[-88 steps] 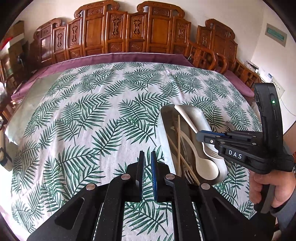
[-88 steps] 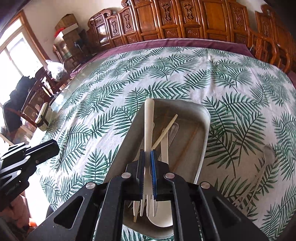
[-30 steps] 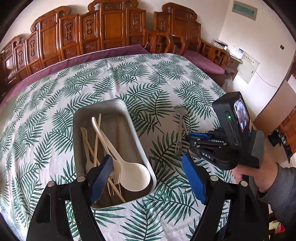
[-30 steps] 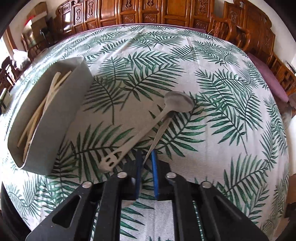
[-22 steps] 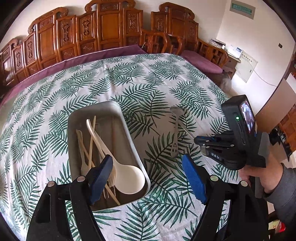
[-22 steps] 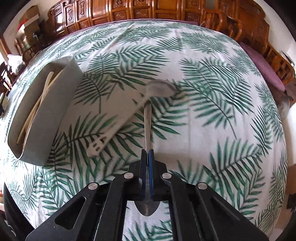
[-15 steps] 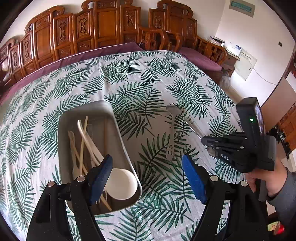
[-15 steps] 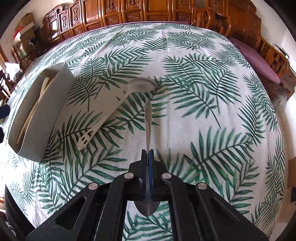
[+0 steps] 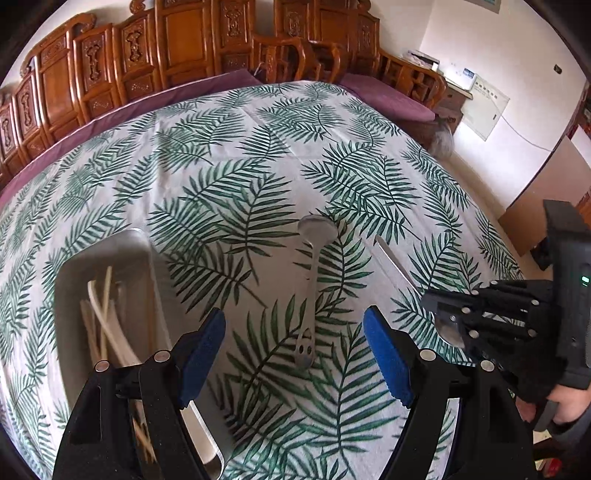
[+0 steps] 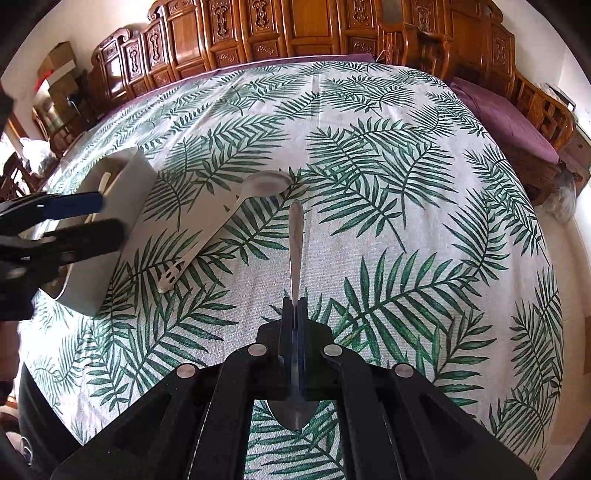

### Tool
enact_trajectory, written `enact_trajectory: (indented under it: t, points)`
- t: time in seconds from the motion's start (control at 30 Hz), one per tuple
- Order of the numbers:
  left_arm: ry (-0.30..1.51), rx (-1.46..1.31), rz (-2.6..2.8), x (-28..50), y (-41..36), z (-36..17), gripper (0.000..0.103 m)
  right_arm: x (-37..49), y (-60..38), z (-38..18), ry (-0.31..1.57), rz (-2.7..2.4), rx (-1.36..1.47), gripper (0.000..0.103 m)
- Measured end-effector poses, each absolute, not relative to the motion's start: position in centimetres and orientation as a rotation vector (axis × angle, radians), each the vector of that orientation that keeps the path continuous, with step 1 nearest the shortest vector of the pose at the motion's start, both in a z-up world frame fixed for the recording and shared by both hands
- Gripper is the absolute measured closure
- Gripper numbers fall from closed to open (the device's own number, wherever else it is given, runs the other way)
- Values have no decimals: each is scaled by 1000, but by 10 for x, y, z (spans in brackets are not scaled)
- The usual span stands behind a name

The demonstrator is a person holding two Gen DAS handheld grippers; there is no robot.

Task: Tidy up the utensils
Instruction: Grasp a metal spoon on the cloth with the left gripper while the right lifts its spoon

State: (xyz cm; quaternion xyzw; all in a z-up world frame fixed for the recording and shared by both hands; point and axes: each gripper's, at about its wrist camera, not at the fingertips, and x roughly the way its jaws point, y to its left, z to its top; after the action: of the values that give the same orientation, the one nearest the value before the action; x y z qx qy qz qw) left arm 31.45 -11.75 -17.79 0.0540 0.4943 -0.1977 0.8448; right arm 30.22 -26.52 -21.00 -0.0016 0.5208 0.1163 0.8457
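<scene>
Fingers [image 10: 294, 314] of the right gripper pinch a slim metal spoon [image 10: 296, 240] edge-on near its bowl, handle jutting forward above the palm-print tabletop [image 10: 406, 229]. That thin, smooth grip could let it pivot or slip. Left gripper [image 9: 295, 347] fingers are spread over a grey long-handled spoon [image 9: 313, 280] beside the grey rectangular tray [image 9: 140, 258] and could nudge it when closing.

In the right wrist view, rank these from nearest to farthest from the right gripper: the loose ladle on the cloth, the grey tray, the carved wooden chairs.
1. The ladle, lying on the cloth just ahead and left of the right gripper, which is shut on a metal spoon.
2. The grey tray, further left, beside the left gripper.
3. The carved wooden chairs, beyond the table's far edge.
</scene>
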Motion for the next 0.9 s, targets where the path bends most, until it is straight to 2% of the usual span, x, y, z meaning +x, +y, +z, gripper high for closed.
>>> enact_trajectory:
  t: [0.17, 0.23, 0.43, 0.63, 0.9]
  points:
    - [1074, 150, -428, 331, -139, -193, 40, 300, -272, -206, 1090, 256, 17, 100]
    - [1084, 163, -418, 337, -145, -200, 50, 299, -274, -207, 1088, 259, 25, 100]
    - [1121, 163, -405, 354, -158, -219, 67, 296, -280, -211, 1094, 269, 51, 100]
    - [1136, 162, -405, 366, -166, -228, 77, 292, -287, -210, 1091, 273, 68, 100]
    - [1138, 169, -400, 375, -175, -231, 83, 292, -291, -207, 1084, 272, 79, 100]
